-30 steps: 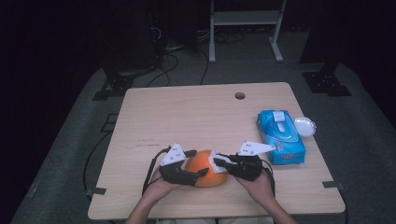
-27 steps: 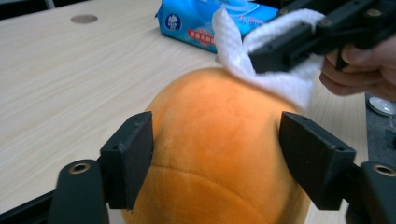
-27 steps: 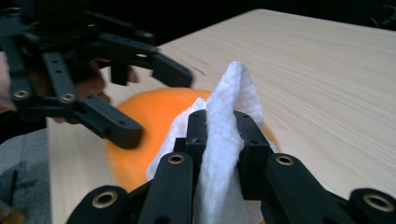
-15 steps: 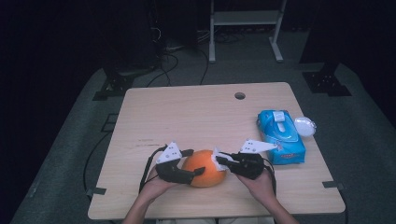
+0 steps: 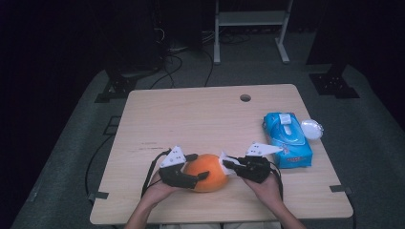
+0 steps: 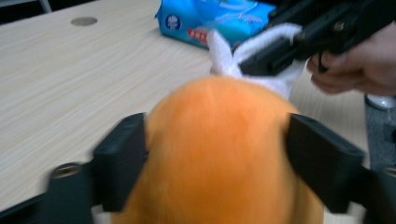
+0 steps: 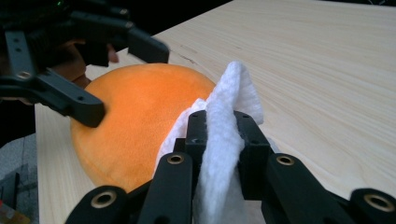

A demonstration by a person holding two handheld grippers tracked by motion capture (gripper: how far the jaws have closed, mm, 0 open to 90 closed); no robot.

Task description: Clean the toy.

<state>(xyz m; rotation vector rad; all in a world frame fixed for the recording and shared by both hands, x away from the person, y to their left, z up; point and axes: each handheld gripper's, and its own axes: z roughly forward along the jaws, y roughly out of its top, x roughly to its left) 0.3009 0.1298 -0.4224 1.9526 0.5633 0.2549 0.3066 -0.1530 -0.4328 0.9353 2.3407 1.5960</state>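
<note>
- At the table's near edge, high view: orange ball [image 5: 206,171] sits on the wood table [image 5: 200,119], btwn left gripper [image 5: 197,168] and right gripper [image 5: 223,163]; blue wipes pack [image 5: 288,139] lies to the right, near the right hand [image 5: 265,188].
- Left gripper view: ball [image 6: 219,154] sits btwn the two jaws, both touching its sides; jaws have just been opening, w/ the ball btwn them. White wipe [image 6: 233,63] shows behind the ball, in the right gripper [image 6: 247,65].
- Right gripper view: right gripper [image 7: 223,135] clenched on the wipe [image 7: 224,140], which rests against the ball [image 7: 135,121]; left gripper [image 7: 121,77] straddles the ball.
</note>
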